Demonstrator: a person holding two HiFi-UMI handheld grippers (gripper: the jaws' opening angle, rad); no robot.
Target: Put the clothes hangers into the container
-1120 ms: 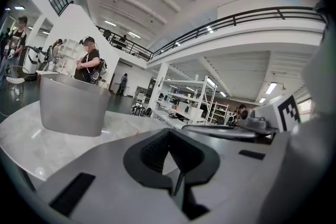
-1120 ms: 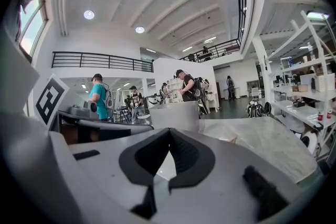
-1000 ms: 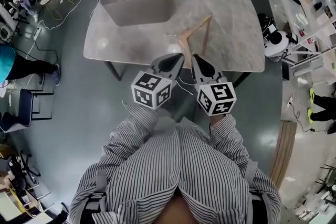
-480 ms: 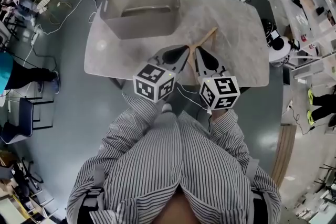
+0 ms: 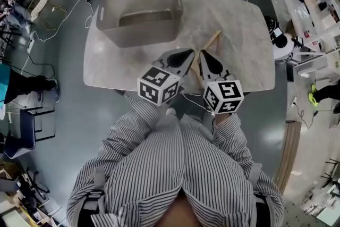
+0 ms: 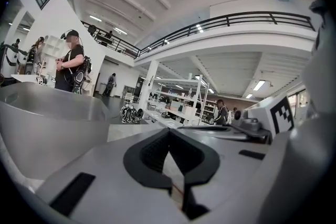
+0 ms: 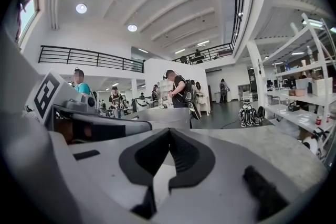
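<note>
Jaws shut, left gripper (image 5: 189,53) & right gripper (image 5: 203,55); 1 hanger (image 5: 213,39), 1 container (image 5: 139,35).

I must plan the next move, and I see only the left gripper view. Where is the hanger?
Observer: In the head view, one wooden hanger lies on the table, right of the container and just ahead of the right gripper.
Operator: Does the right gripper hold it?
Observer: No. The right gripper view shows its jaws shut with nothing between them.
Operator: Is there anything inside the container?
Observer: From the head view it looks empty; only its bare bottom shows.
</note>
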